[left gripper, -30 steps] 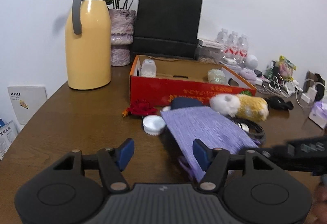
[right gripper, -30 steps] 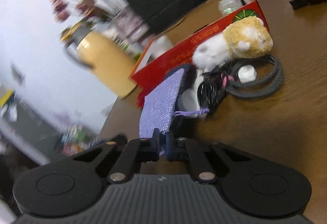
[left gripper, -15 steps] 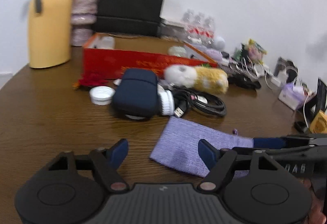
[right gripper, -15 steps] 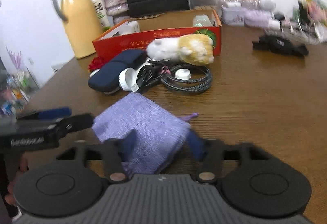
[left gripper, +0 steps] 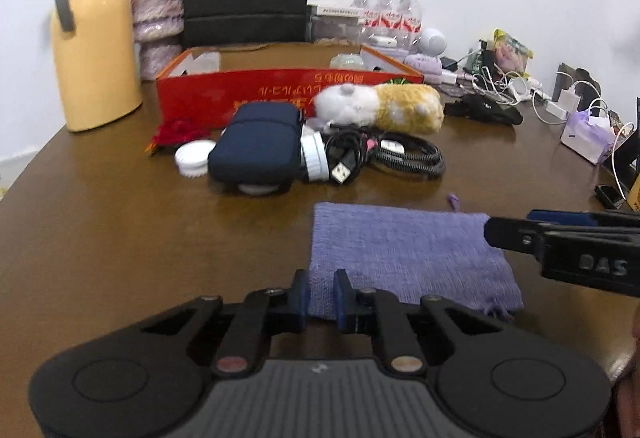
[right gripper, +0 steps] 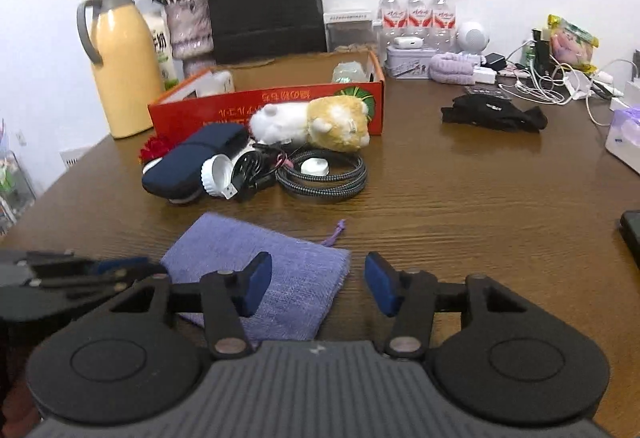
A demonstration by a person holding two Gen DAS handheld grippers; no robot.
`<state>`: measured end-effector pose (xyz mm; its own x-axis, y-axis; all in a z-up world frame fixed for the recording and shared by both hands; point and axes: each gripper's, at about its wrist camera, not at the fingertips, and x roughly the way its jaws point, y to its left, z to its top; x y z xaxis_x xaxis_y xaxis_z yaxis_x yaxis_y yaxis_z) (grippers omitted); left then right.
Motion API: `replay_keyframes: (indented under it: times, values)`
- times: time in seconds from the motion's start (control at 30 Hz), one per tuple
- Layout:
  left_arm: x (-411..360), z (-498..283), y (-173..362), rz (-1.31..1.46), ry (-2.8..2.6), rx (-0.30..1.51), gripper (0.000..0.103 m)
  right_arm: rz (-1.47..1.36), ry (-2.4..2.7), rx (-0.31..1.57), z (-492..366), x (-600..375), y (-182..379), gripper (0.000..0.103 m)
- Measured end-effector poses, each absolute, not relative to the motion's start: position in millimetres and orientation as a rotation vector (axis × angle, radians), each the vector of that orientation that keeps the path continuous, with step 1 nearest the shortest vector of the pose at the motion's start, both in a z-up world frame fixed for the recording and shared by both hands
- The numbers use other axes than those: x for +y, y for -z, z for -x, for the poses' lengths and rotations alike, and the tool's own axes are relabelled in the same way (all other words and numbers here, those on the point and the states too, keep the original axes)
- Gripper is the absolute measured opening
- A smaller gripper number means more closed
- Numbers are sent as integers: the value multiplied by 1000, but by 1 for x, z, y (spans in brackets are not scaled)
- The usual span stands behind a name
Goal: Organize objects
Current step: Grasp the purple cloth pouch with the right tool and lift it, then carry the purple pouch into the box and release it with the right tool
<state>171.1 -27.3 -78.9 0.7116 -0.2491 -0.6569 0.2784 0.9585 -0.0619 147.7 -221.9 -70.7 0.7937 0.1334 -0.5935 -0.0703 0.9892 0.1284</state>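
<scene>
A purple woven pouch (left gripper: pixel 404 250) lies flat on the brown table (left gripper: pixel 120 238), its drawstring end (right gripper: pixel 338 230) trailing toward the far side. My left gripper (left gripper: pixel 322 296) is closing its jaws on the pouch's near left corner, and fabric fills the narrow gap between the pads. From the right wrist view the left gripper (right gripper: pixel 154 270) reaches the pouch (right gripper: pixel 256 258) from the left. My right gripper (right gripper: pixel 318 286) has its jaws apart and closing, with the pouch's right corner between the fingers, untouched. The right gripper (left gripper: pixel 490 230) comes in from the right.
Beyond the pouch lie a navy case (left gripper: pixel 256 150), white lids (left gripper: pixel 194 158), coiled cables (left gripper: pixel 400 154) and a plush hamster (left gripper: pixel 380 106), in front of a red box (left gripper: pixel 280 90). A yellow thermos (left gripper: pixel 94 34), vase and black bag stand behind. Chargers and cords clutter the right.
The pouch, held up in the shut right gripper a second ago, now lies flat on the table. The right jaws let go and opened. The left jaws closed onto its corner.
</scene>
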Motion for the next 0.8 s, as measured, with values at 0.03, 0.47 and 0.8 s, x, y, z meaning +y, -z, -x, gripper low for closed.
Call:
replay_keyframes:
  times: [0.03, 0.47, 0.8]
  values:
    - [-26, -168, 76, -28, 301, 730, 14, -102, -126, 656, -148, -221, 73, 41]
    - [-46, -200, 75, -55, 327, 697, 42, -90, -160, 694, -152, -221, 87, 33]
    - [-51, -174, 87, -83, 257, 666, 6, 0, -220, 644, -150, -203, 91, 17]
